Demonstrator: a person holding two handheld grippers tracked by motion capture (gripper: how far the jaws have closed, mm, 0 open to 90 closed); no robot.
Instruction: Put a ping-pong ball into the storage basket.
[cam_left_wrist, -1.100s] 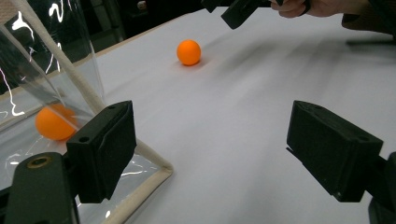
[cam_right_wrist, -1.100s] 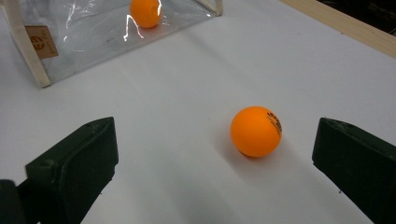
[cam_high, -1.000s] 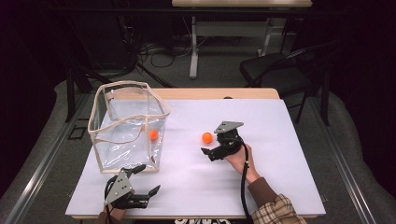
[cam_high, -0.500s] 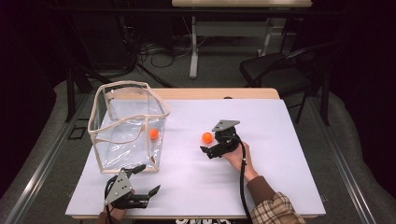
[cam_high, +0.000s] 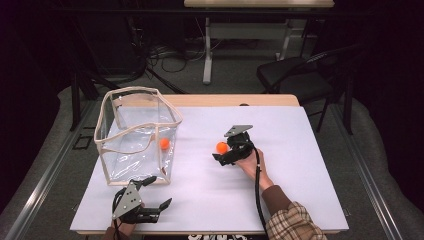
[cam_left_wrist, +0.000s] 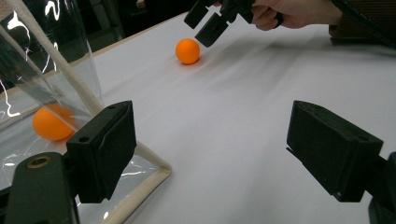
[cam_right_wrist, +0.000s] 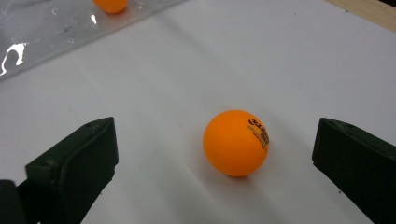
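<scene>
Scene: a white worktop (cam_high: 300, 150) with a clear bag (cam_high: 135, 135) standing open at its left.
Done: one orange ball (cam_high: 164, 143) already lies inside the bag.
Left to do: a second ball (cam_right_wrist: 236, 142) sits on the worktop, ungrasped.
Right tool (cam_right_wrist: 210, 158): jaws wide, set either side of that ball, touching nothing.
Left tool (cam_left_wrist: 224, 154): jaws wide and empty, near the bag's front corner.
Judgement: roughly halfway; closing, lifting and dropping remain.
</scene>
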